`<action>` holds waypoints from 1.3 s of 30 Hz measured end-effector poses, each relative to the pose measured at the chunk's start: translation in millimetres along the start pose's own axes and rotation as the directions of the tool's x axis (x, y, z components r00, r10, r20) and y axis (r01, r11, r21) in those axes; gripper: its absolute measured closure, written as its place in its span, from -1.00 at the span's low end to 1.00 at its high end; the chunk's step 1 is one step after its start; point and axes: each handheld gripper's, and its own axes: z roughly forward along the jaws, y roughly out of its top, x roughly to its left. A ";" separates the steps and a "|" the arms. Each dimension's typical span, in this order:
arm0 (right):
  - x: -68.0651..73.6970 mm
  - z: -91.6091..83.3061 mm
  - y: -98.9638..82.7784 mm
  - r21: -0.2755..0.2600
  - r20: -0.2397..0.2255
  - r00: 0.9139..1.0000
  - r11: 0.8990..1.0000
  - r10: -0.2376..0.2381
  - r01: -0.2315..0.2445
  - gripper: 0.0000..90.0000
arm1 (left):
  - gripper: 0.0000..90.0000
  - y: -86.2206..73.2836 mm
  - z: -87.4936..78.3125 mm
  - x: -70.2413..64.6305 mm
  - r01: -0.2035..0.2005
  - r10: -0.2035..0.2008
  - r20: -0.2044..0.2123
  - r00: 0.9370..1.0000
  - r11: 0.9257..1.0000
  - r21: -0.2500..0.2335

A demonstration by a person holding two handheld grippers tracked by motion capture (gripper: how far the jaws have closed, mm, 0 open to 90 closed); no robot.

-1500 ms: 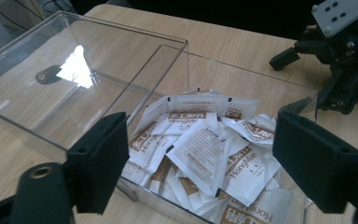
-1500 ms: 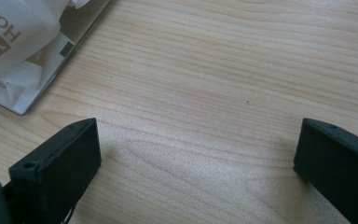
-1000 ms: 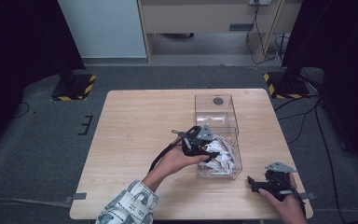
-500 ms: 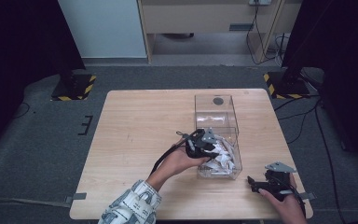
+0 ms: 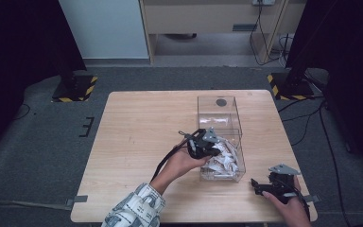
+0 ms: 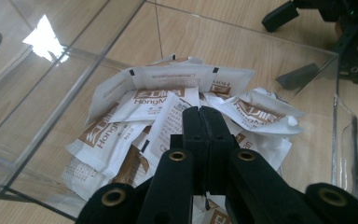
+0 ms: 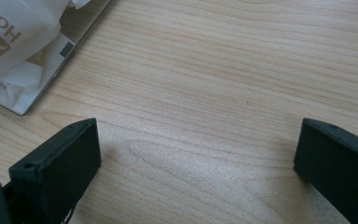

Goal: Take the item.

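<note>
A clear plastic box (image 5: pixel 220 100) stands on the wooden table (image 5: pixel 137 137), its near end holding several white and brown sachets (image 5: pixel 224 160). My left gripper (image 5: pixel 211 147) reaches into the box from the left. Its jaws have just been closing. In the left gripper view the left gripper (image 6: pixel 200 110) is shut, its tips pinching the raised corner of a printed sachet (image 6: pixel 168 122) on top of the pile (image 6: pixel 177 81). My right gripper (image 5: pixel 258 186) rests low near the table's front right corner. In its own view the right gripper (image 7: pixel 196 135) stands open over bare wood.
The box's far half holds no sachets, and a dark round spot (image 5: pixel 221 102) shows there. The box's corner with sachets (image 7: pixel 14 42) lies up and left of the right gripper. Black stands with yellow-striped feet (image 5: pixel 283 87) flank the table on the grey floor.
The left gripper has stayed in the box over the sachets, shifting only slightly. The right gripper has not moved.
</note>
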 end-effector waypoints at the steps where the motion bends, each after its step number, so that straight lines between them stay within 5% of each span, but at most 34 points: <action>1: -0.3 0.0 0.0 -0.001 -0.001 1.000 1.000 -0.004 0.004 -0.98 | 0.98 0.2 -2.5 1.1 0.005 -0.005 -0.003 1.000 1.000 -0.012; 39: -0.1 0.0 0.0 0.000 -0.001 1.000 1.000 -0.003 0.003 -0.98 | 0.99 1.9 -23.4 6.7 0.029 -0.029 0.002 1.000 0.995 -0.098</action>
